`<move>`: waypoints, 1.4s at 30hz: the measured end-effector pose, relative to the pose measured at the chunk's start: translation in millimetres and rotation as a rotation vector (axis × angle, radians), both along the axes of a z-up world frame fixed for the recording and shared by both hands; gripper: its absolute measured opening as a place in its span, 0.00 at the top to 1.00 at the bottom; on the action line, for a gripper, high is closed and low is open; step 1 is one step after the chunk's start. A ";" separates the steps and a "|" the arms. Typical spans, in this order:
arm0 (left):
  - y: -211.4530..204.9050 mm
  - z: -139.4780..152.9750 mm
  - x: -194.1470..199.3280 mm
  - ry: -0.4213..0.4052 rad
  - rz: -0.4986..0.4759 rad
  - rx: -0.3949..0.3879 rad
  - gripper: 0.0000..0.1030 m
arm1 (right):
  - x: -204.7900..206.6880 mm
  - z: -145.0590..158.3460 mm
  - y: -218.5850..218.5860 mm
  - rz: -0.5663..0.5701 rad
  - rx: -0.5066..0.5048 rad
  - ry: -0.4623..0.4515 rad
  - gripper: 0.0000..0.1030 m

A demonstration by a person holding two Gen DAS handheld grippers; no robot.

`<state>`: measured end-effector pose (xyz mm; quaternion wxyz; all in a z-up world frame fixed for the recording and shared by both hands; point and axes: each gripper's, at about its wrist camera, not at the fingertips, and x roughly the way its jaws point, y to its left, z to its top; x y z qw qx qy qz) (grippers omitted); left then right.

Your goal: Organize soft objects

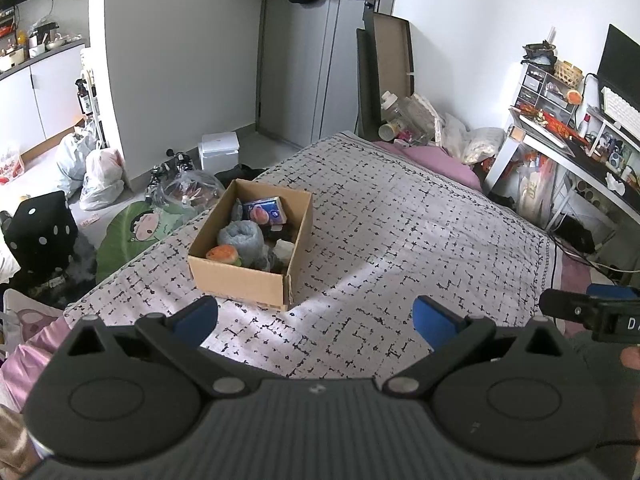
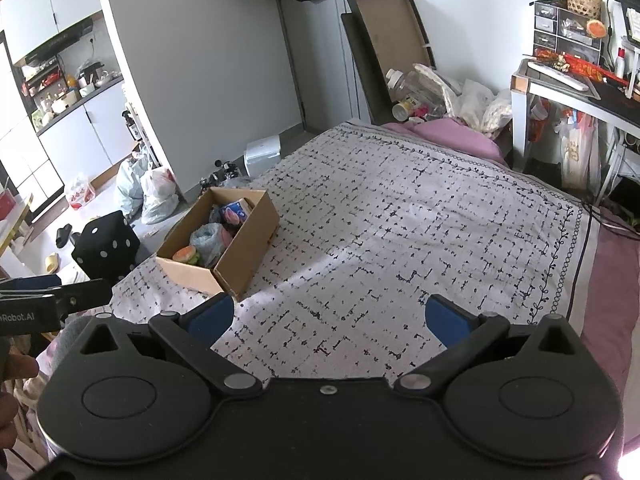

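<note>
Meanwhile, left gripper (image 1: 316, 316) and right gripper (image 2: 328, 316) hover over patterned bedspread (image 1: 400, 220), fingers spread wide, nothing held. Soft items sit packed in cardboard box (image 1: 240, 280) near bed's left edge. Likely best approach: descend from above, pinch grey fuzzy bundle (image 1: 242, 236) mid-body, lift straight clear of walls.

Cardboard box (image 1: 250, 258) sits on the bed (image 1: 400, 220), toward its 9 o'clock edge. In the box: round plush (image 1: 223, 255) at the near corner, rolled towel (image 1: 241, 236) just behind it, tissue pack (image 1: 266, 211) at the far end. Off the bed at 9 o'clock, dice cushion (image 1: 44, 228) on the floor; plastic bags (image 1: 100, 176) beyond it at 10. Desk (image 1: 580, 148) stands beside the bed at 2 o'clock. Door (image 1: 304, 60) at 12, behind the bed's far end.
</note>
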<state>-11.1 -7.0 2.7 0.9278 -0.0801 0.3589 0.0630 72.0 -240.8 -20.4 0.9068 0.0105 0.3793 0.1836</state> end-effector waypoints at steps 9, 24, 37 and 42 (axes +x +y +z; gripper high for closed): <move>-4.9 -0.2 -0.2 -0.001 -0.012 0.017 0.00 | -0.4 0.2 -2.0 -0.005 0.006 -0.001 0.00; -5.5 0.1 0.1 0.001 -0.011 0.018 0.00 | 0.3 -0.1 -4.4 -0.013 0.007 0.000 0.00; -2.9 -2.4 1.6 0.001 -0.001 0.014 0.00 | 1.3 -0.4 -3.6 -0.013 0.010 0.001 0.00; -3.0 -2.5 2.9 0.002 -0.005 0.012 0.00 | 3.1 -2.6 -4.8 -0.023 0.015 0.003 0.00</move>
